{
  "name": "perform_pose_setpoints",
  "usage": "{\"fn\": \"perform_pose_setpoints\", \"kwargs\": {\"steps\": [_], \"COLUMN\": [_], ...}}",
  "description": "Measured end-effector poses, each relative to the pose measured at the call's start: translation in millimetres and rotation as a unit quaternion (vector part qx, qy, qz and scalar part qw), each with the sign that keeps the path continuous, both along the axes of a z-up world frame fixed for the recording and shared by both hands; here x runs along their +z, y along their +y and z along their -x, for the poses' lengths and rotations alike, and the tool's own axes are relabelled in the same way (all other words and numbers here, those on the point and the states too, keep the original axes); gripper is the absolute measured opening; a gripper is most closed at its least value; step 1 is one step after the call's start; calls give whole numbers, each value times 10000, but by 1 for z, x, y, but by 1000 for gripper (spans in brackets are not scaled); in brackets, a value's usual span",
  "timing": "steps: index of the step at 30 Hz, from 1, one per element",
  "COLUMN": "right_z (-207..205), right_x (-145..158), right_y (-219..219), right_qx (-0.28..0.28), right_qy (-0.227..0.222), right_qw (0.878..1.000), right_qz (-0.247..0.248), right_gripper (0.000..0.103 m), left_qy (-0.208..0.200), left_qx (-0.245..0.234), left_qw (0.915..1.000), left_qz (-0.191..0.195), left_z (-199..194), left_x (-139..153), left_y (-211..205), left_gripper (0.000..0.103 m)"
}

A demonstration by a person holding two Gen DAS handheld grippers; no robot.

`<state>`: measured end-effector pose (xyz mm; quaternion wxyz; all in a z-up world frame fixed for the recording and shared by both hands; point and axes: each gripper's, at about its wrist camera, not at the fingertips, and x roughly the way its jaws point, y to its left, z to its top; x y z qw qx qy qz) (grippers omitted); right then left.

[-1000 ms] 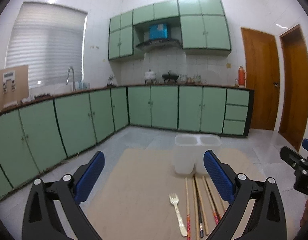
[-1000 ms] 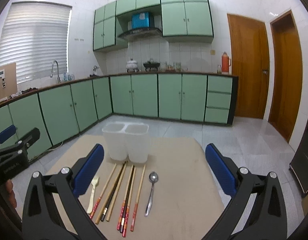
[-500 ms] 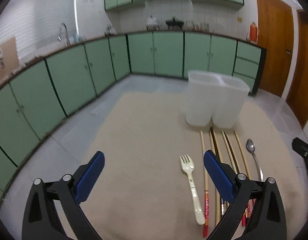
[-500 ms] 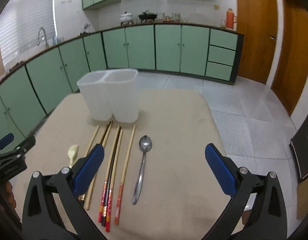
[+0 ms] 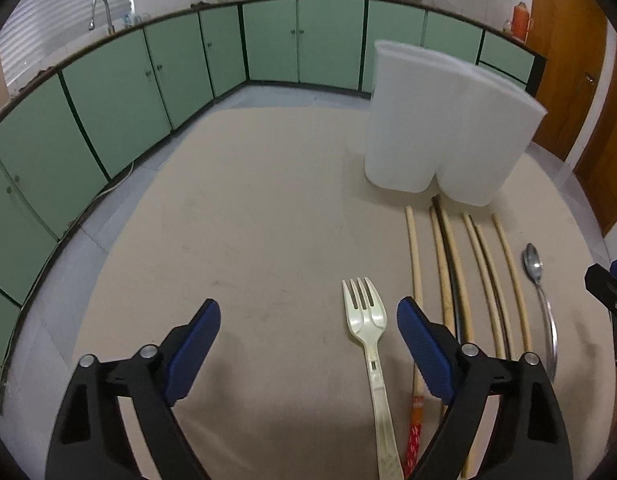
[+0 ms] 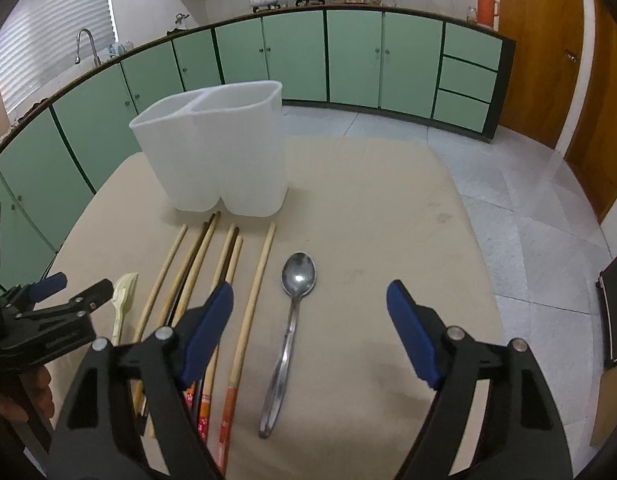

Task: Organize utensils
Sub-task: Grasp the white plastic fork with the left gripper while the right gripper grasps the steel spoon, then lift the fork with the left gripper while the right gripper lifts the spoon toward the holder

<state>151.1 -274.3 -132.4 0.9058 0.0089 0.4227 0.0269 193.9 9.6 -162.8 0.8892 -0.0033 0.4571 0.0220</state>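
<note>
While your left gripper [image 5: 308, 332] is hanging over the beige bench [image 5: 248, 220], its jaws have just been closing a little yet are standing wide apart, gripping nothing; the cream plastic fork [image 5: 368, 340] is lying on the bench between them, nearer the right-hand blue pad, untouched. Just right of the fork, the chopsticks [image 5: 464, 276] are lying in a row, thin ends pointing toward the white two-compartment holder [image 5: 440, 136], which is standing upright at the far end. Further right, the metal spoon [image 6: 290, 332] is lying bowl-first toward the holder. Your right gripper [image 6: 308, 316] is hovering above it, jaws likewise just narrowed but open and empty, the spoon handle running between them and the left pad overlapping the chopsticks.
</note>
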Motion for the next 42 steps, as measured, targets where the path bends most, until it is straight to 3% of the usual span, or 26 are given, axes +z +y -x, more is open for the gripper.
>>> {"fn": "perform_pose_setpoints", "kwargs": {"steps": [5, 10, 19, 24, 28, 31, 37, 42], "right_z": [-14, -30, -49, -54, -57, -63, -64, -41], "right_x": [-7, -21, -36, -41, -43, -43, -37, -16], "right_y": [4, 4, -1, 0, 5, 5, 11, -3], "right_qx": [49, 83, -21, 22, 3, -112, 4, 115], "right_qy": [94, 458, 895, 1047, 1102, 1179, 1169, 658], "right_qw": [9999, 9988, 9951, 9930, 9926, 9915, 9916, 9947], "right_qz": [5, -177, -408, -538, -518, -544, -555, -786], "right_gripper": [75, 67, 54, 44, 38, 27, 26, 26], "left_qy": [259, 538, 637, 693, 735, 721, 521, -82], "left_qx": [-51, -140, -230, -315, -417, -469, -641, -777], "left_qw": [9997, 9984, 9974, 9964, 9952, 9951, 9946, 9935], "left_qz": [-18, 121, 241, 379, 485, 484, 626, 827], "left_z": [-15, -22, -26, -20, -17, -15, -18, -5], "left_x": [-12, -23, -18, -16, -16, -15, -5, 21], "left_y": [-7, -13, -22, -17, -17, -19, -18, -13], "left_gripper": [77, 59, 42, 23, 13, 7, 5, 5]}}
